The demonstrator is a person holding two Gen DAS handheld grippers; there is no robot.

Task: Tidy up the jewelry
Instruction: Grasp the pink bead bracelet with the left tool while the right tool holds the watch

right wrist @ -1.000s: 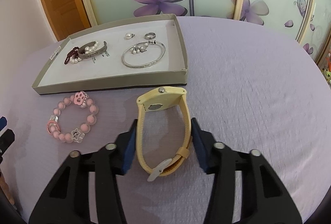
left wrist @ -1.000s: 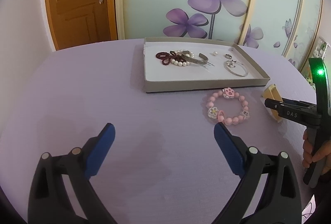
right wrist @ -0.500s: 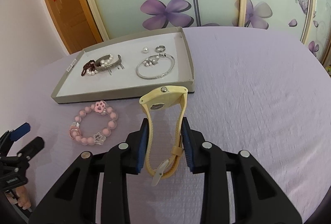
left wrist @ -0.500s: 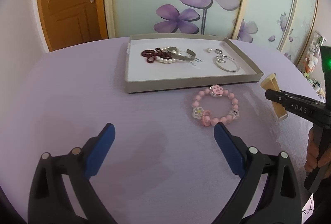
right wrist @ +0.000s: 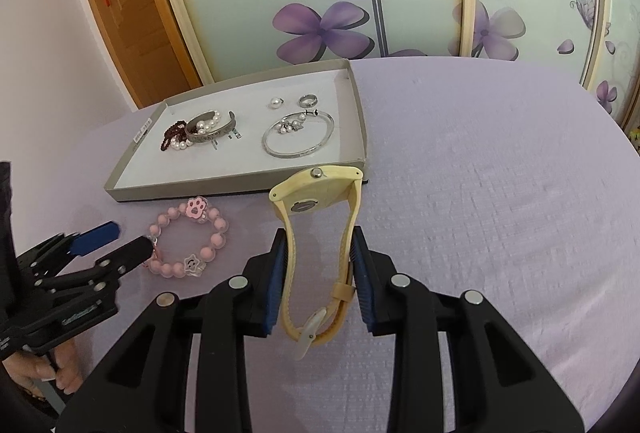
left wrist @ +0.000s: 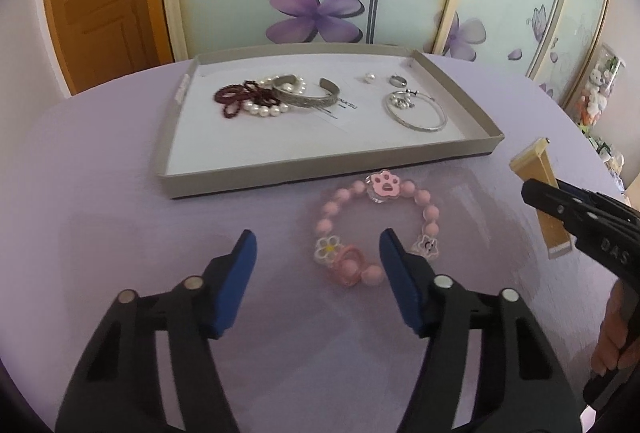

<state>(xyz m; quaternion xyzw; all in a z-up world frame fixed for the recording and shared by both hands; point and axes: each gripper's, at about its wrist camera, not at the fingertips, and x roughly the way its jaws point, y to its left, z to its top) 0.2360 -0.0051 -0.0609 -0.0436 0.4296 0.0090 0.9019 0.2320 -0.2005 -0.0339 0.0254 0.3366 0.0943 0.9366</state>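
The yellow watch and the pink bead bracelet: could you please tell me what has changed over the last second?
The right tongs closed on the yellow rubber-strap watch. The left tongs moved up to the pink bead bracelet, jaws closing around its near edge. The grey cardboard tray stayed put.

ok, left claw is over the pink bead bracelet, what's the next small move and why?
Probably ease the left claw down and a touch right so both pads straddle the beads. It is closing, yet the pink bead bracelet still lies flat on the table, with only its near edge between the pads. The right claw already grips the yellow watch, bound for the tray.
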